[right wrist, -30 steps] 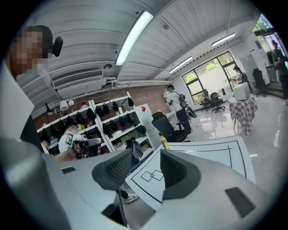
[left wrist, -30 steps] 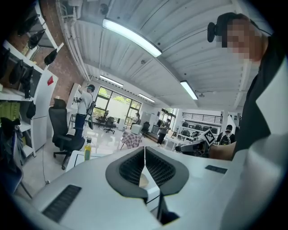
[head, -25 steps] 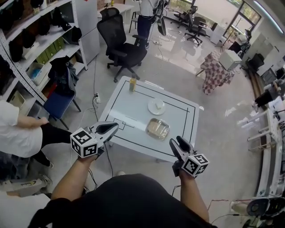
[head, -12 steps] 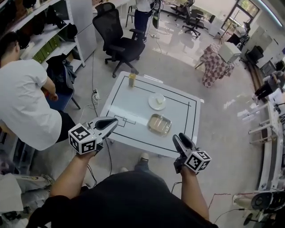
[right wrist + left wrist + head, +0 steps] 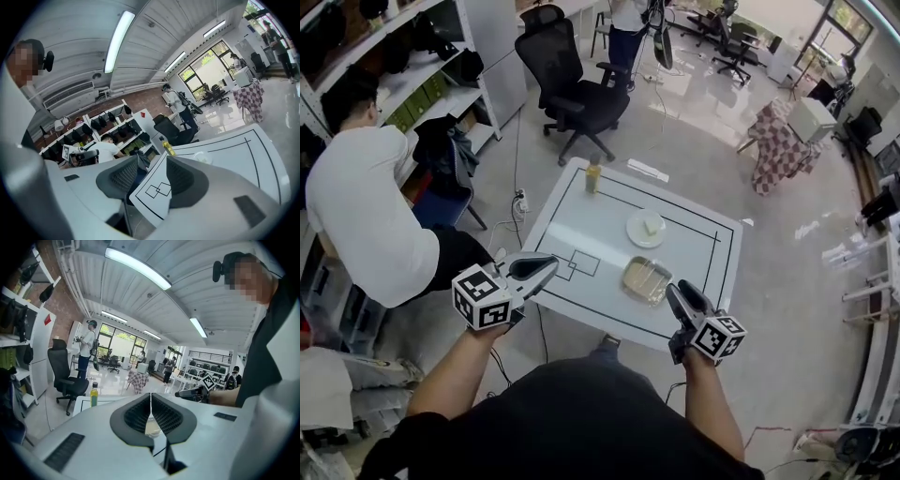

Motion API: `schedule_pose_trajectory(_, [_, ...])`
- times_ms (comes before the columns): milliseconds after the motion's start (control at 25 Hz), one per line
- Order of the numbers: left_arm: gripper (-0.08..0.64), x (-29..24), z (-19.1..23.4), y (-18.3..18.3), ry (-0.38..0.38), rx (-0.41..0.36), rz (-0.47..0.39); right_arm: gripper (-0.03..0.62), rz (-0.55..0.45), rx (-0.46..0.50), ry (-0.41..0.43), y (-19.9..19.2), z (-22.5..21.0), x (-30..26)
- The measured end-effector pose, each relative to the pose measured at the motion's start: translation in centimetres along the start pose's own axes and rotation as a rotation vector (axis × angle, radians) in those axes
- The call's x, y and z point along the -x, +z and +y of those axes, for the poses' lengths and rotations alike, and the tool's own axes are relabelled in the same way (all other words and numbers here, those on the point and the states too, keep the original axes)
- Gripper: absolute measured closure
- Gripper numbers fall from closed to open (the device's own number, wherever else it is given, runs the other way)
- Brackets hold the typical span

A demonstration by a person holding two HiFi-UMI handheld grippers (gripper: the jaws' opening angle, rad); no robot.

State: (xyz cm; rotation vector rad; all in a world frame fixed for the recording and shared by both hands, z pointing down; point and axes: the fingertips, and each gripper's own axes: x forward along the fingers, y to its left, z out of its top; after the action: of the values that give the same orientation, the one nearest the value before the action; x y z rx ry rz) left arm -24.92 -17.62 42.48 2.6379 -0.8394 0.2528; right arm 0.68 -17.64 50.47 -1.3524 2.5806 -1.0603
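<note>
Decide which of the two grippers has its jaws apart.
The right gripper: its jaws stand apart, with the table showing through the gap. On the left gripper the jaws meet in a thin line, nothing between them.

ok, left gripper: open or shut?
Shut. In its own view the left gripper has both pads meeting along a thin seam, nothing clamped between them.
</note>
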Motion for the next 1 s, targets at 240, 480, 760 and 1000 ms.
schedule_pose_trajectory(240, [0.534, -4.6, 1.8, 1.1, 0.026, 0.011, 0.009, 0.387, 0.020, 0.018, 0.046, 4.1, -3.2, -3.2])
schedule_pose_trajectory(480, [0.534, -9.7, 3.5, 1.8, 0.036, 0.028, 0.010, 0.387, 0.047, 0.020, 0.040, 6.4, -8.4, -4.6])
schedule_pose_trajectory(760, [0.534, -15.4, 4.2, 2.3, 0.025, 0.033, 0.028, 0.387, 0.114, -0.028, 0.006, 4.6, -15.1, -5.1])
schedule_pose_trajectory(1000, [0.534, -19.3, 4.0, 2.1, 0.006, 0.040, 0.054, 0.387, 0.137, -0.073, -0.023, 3.7, -19.7, -4.7])
